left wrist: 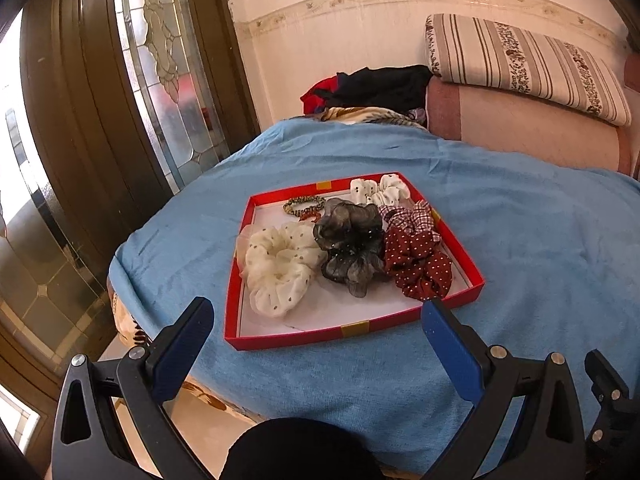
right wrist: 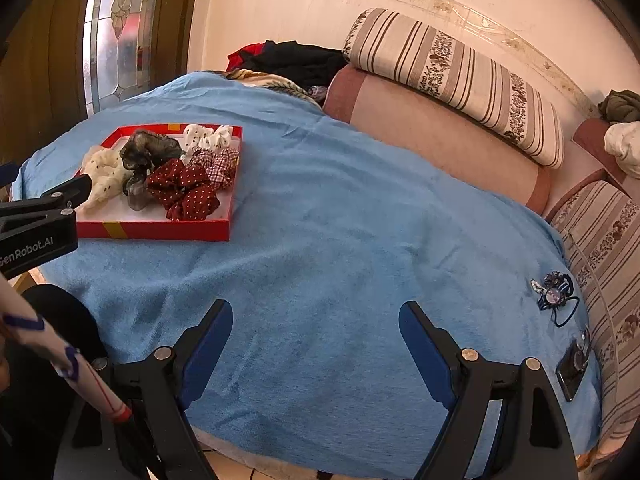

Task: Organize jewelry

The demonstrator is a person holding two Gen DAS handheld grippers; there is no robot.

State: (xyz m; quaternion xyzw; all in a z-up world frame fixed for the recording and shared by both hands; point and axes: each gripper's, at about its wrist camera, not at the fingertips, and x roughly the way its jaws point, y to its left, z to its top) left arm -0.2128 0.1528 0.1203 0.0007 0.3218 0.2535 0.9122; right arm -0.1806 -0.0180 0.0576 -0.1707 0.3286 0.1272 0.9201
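A shallow red box point(left wrist: 472, 280) point(right wrist: 176, 230) lies on a blue blanket point(left wrist: 520, 240) point(right wrist: 340, 220). It holds several scrunchies: a cream dotted one point(left wrist: 276, 268), a grey sheer one point(left wrist: 348, 244), a dark red dotted one point(left wrist: 416, 268) point(right wrist: 182, 190), a plaid one point(left wrist: 408, 216) and a white one point(left wrist: 380, 190), plus a small patterned band point(left wrist: 302, 204). My left gripper point(left wrist: 318, 322) is open, just short of the box's near edge. My right gripper point(right wrist: 316, 322) is open over bare blanket, nothing between its fingers. A blue hair tie with a beaded charm point(right wrist: 554, 296) lies off to its right.
A small dark flat device point(right wrist: 574, 364) lies near the blanket's right edge. Striped cushions point(right wrist: 460, 76) and a pink bolster point(right wrist: 440, 140) line the far side. Dark clothes point(left wrist: 372, 88) are piled behind. A glass-panelled door point(left wrist: 168, 64) stands at left. A sleeve point(right wrist: 60, 356) shows at lower left.
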